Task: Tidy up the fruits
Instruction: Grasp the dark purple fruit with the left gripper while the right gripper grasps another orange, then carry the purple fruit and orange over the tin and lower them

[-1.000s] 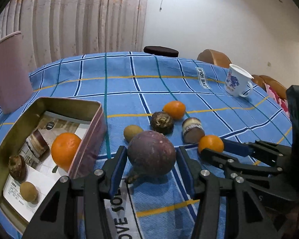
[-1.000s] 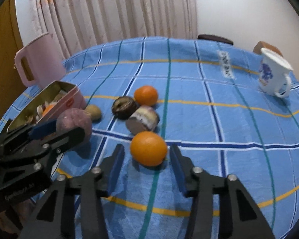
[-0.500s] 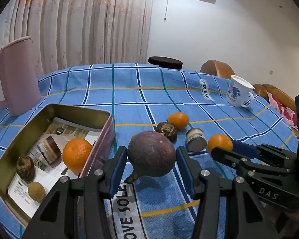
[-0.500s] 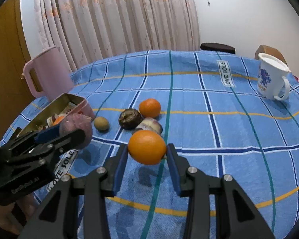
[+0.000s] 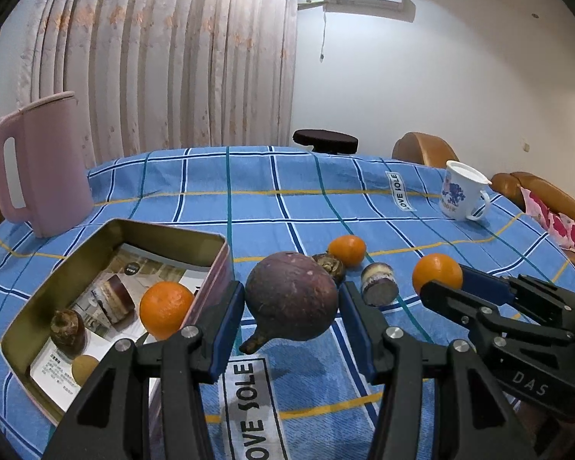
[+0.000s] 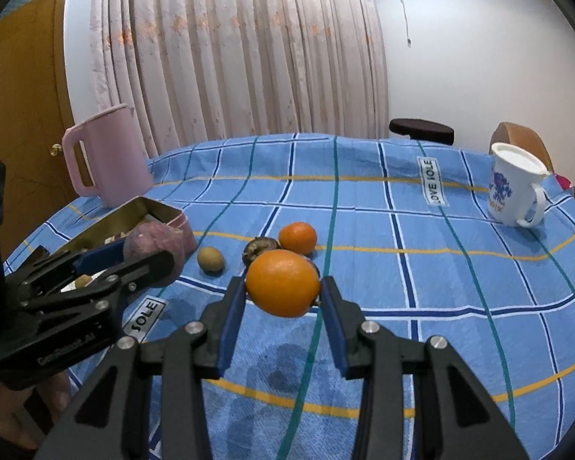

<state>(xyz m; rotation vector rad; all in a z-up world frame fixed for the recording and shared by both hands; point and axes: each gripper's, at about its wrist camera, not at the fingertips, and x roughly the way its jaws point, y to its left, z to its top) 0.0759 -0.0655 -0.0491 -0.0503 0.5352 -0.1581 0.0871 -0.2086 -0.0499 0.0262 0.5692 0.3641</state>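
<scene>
left gripper [image 5: 292,303] clamps matte purple round fruit [image 5: 291,296] above cloth, beside metal tin [image 5: 195,234] | right gripper [image 6: 283,294] clamps glossy orange [image 6: 283,283] | blue checked tablecloth [image 6: 402,237], curtains [image 6: 241,50]

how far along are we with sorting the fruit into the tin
Roughly halfway. Done: an orange and two small brown fruits sit in the tin. In hand: left gripper lifts the purple fruit; right gripper lifts another orange. Left: several pieces on the tablecloth.

tin contents [image 6: 149,216]: mostly hidden by its wall (right view)
cut fruit [image 6: 313,266]: behind orange [image 6: 283,283]
</scene>
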